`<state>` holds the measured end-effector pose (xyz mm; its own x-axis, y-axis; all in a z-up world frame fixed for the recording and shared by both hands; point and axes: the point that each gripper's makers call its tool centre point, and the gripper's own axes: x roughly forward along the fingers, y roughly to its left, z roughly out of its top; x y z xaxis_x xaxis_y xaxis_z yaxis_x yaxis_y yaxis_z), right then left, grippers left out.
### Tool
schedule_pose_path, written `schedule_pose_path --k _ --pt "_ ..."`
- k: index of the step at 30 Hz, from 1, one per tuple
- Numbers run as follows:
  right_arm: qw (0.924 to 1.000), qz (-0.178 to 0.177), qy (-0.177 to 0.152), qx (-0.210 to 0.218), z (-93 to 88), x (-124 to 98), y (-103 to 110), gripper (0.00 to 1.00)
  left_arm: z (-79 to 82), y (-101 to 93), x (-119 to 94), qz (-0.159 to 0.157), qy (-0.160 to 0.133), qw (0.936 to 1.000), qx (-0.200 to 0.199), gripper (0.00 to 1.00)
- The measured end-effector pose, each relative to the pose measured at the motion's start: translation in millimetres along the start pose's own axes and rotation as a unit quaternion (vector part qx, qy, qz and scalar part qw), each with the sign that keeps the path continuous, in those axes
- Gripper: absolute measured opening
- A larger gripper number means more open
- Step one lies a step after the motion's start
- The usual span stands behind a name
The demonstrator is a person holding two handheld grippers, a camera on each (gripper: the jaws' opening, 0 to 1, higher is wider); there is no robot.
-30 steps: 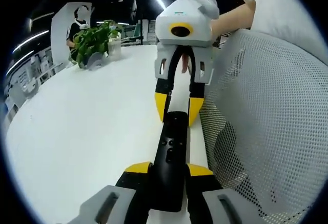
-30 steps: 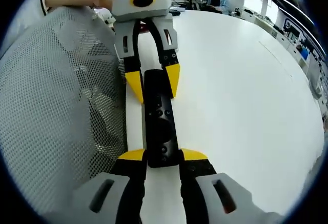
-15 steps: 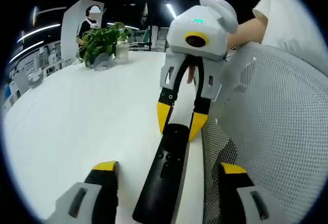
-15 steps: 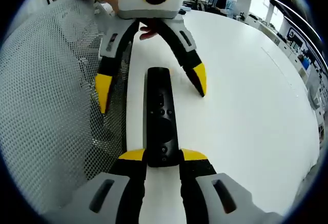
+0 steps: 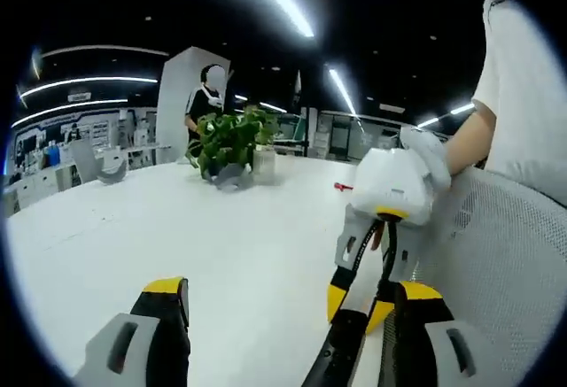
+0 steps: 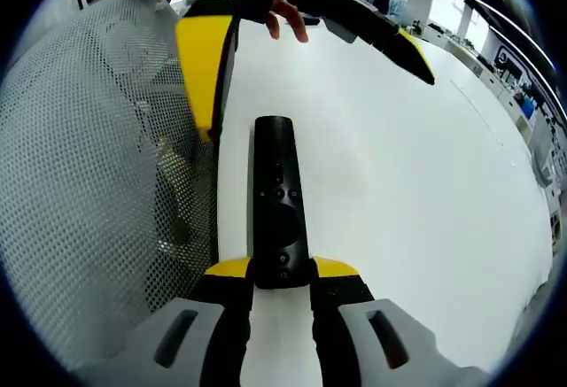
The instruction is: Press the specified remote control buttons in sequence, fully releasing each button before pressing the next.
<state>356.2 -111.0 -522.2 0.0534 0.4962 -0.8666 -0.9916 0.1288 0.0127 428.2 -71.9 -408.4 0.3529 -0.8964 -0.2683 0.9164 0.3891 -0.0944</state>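
The right gripper (image 6: 282, 274) clamps the near end of the black remote (image 6: 276, 201), which lies along the white table (image 6: 399, 183) beside a mesh chair back (image 6: 97, 183). The left gripper (image 5: 288, 303), jaws spread wide, hangs above the remote's far end, apart from it.

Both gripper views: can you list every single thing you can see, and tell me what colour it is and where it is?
remote control: one, black, lying on the table, near end between the right gripper's jaws.
table: one, white, under the remote.
mesh chair back: one, grey-white, beside the table edge.
potted plant: one, green, far side of the table.
person: one, dark top, standing behind the plant.
right gripper: one, grey with yellow tips, shut on the remote's near end.
left gripper: one, grey with yellow tips, open, raised above the remote's far end.
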Motion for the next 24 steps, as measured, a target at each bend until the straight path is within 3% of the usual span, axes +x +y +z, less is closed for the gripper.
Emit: schedule_pose_path --k 3,6,8,12,17,19,22,24 --pt "1.0000 0.000 -0.001 0.001 0.0 0.0 -0.1 0.24 28.2 11.0 -10.1 0.036 -0.042 0.9984 0.012 1.00" --pt "1.0000 0.000 -0.001 0.001 0.4 0.2 -0.2 0.24 46.5 20.2 -24.5 0.068 -0.069 0.9953 -0.003 1.00" --pt "1.0000 0.000 0.000 0.000 0.5 0.2 -0.3 0.24 55.9 25.6 -43.0 0.092 -0.079 0.9918 -0.038 1.00" --pt "1.0000 0.000 0.000 0.002 0.6 0.2 -0.4 0.24 76.2 30.2 -81.7 0.143 -0.105 0.9836 -0.035 1.00" --pt "1.0000 -0.001 -0.001 0.004 0.8 0.4 -0.5 0.24 97.8 32.8 -144.9 0.236 -0.141 0.9613 -0.017 1.00" --pt "1.0000 -0.001 0.000 0.004 1.0 0.5 -0.7 0.24 93.9 28.1 -157.7 0.253 -0.131 0.9586 -0.009 1.00" --pt "1.0000 -0.002 0.000 0.006 1.4 0.8 -1.0 0.24 75.3 16.8 -171.5 0.278 -0.094 0.9561 0.010 1.00" --pt "1.0000 -0.003 0.000 0.008 1.4 0.8 -1.0 0.24 66.7 9.8 -175.1 0.289 -0.091 0.9531 0.008 1.00"
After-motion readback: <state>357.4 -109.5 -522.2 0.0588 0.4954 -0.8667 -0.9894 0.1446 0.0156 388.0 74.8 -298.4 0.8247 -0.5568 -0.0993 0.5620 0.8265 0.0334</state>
